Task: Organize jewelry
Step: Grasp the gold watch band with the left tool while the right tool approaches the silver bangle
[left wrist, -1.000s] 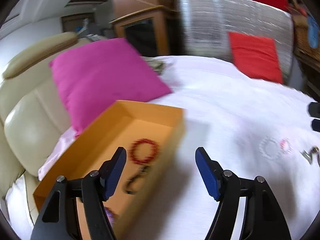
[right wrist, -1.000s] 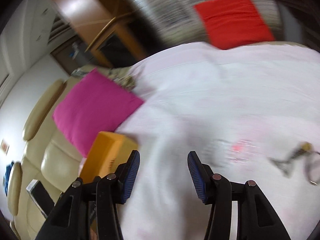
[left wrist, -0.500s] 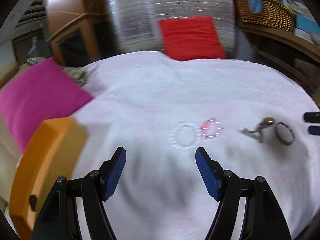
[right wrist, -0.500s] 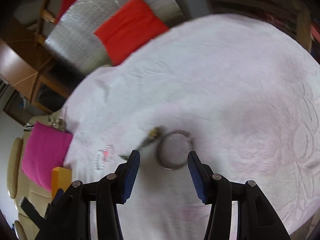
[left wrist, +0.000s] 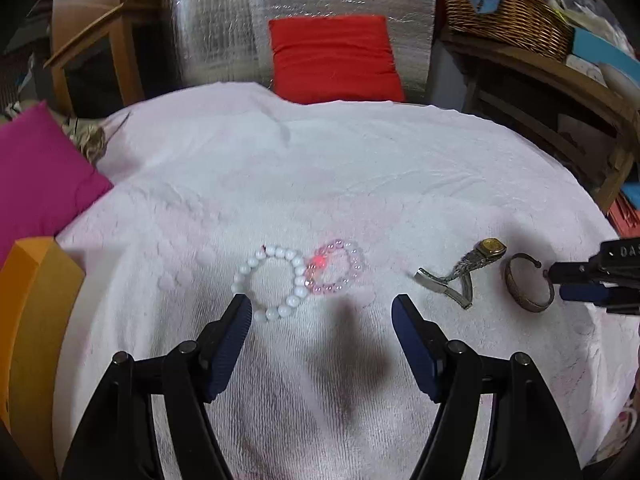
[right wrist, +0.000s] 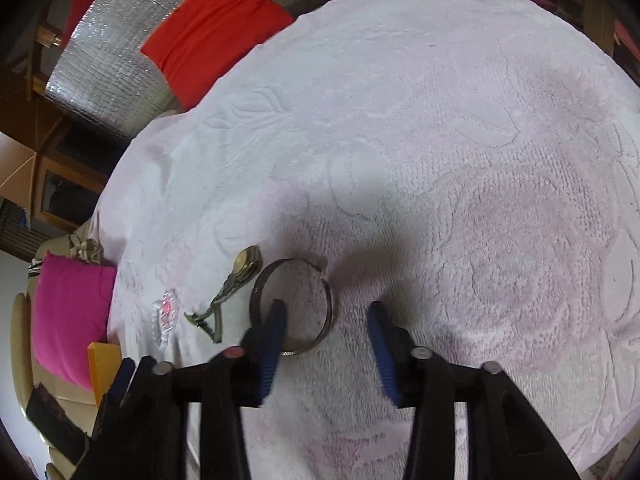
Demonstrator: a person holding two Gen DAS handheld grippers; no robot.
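A white bead bracelet [left wrist: 270,286] touches a pink one [left wrist: 335,267] beside a watch [left wrist: 464,276] and metal bangle [right wrist: 294,306] on the white towel [left wrist: 320,184], both grippers' jaws wide, empty, near cushions.

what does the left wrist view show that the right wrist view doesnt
Only the left wrist view shows the wicker basket and the white bead bracelet as a full ring touching the pink bead bracelet. Only the right wrist view shows the metal bangle up close, its rim in front of the right gripper. Both show the watch, orange box, red cushion and magenta pillow.
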